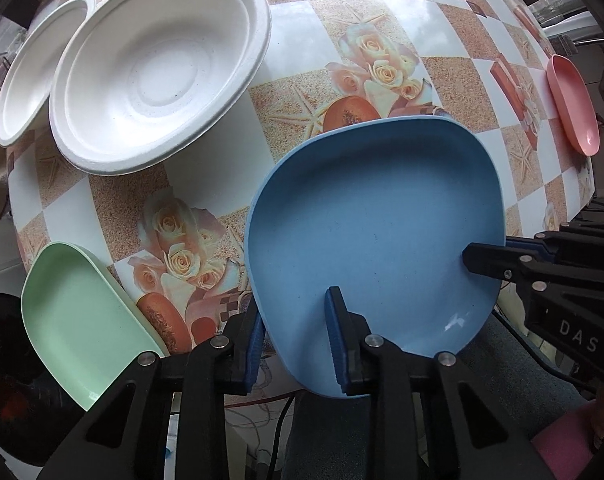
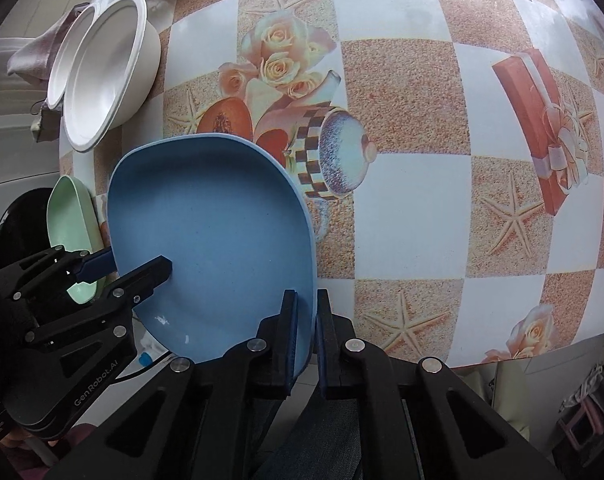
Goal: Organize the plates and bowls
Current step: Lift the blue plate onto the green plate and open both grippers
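Note:
A blue plate (image 1: 374,232) is at the near side of the table, and its near part reaches past the table's front edge. My left gripper (image 1: 295,312) is shut on its left rim, one finger inside the plate and one outside. My right gripper (image 2: 306,300) is shut on the plate's (image 2: 209,232) right rim, which is pinched between the blue pads. Each gripper shows in the other's view: the right gripper (image 1: 490,252) at the plate's right edge, the left gripper (image 2: 137,264) at its left edge. A white bowl (image 1: 157,68) stands at the far left, with a white plate (image 1: 33,76) beside it.
A green plate (image 1: 81,320) lies at the near left edge. A pink plate (image 1: 574,104) lies at the far right edge. The table (image 2: 402,200) has a checked, flowered cloth. A grey cloth (image 2: 33,56) lies behind the white dishes. A person's jeans (image 1: 514,380) show below the front edge.

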A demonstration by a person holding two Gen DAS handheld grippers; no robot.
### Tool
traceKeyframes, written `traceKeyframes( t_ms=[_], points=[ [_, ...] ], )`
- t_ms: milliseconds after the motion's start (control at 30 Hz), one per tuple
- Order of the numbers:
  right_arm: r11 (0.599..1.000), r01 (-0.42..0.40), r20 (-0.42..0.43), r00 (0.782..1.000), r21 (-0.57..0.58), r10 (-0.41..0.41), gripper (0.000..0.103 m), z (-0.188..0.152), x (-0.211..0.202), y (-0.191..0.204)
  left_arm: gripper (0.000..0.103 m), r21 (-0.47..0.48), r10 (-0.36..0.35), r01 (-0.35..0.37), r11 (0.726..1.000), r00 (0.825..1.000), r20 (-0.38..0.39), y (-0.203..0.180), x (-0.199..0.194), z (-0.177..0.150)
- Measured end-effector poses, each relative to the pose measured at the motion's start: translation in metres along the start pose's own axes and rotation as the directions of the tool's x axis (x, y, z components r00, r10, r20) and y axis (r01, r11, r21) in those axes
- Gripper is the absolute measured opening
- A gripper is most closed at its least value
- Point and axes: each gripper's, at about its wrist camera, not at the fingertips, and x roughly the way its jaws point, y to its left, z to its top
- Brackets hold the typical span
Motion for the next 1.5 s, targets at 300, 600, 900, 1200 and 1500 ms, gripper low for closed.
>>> traceKeyframes(
  t_ms=[300, 600, 900, 1200, 1500],
  points=[
    [0.998, -0.02, -0.013, 1.0, -0.06, 0.019, 0.011, 0.042, -0.016, 0.071, 0.032, -0.073, -0.013, 0.018, 0.997, 0.997, 0.08, 0.023, -0.048, -0.03],
    [0.977, -0.013, -0.033, 0.999, -0.212, 0.006, 0.011, 0.073, -0.005, 0.147, 0.032, -0.225, 0.01, 0.017, 0.974, 0.993, 0.119, 0.082, -0.076, -0.067],
    [0.925, -0.005, -0.053, 0.998, -0.379, -0.017, 0.011, 0.075, 0.041, 0.263, 0.032, -0.381, 0.048, 0.001, 0.924, 0.992, 0.119, 0.13, -0.076, -0.096],
    [0.898, -0.022, -0.098, 0.995, -0.44, -0.024, 0.011, 0.114, 0.096, 0.324, 0.032, -0.441, 0.067, -0.015, 0.897, 0.992, 0.103, 0.156, -0.054, -0.111],
    [0.891, -0.044, -0.136, 0.99, -0.452, -0.02, 0.011, 0.162, 0.144, 0.34, 0.036, -0.468, 0.1, -0.043, 0.883, 0.99, 0.097, 0.173, -0.046, -0.107]
  ],
)
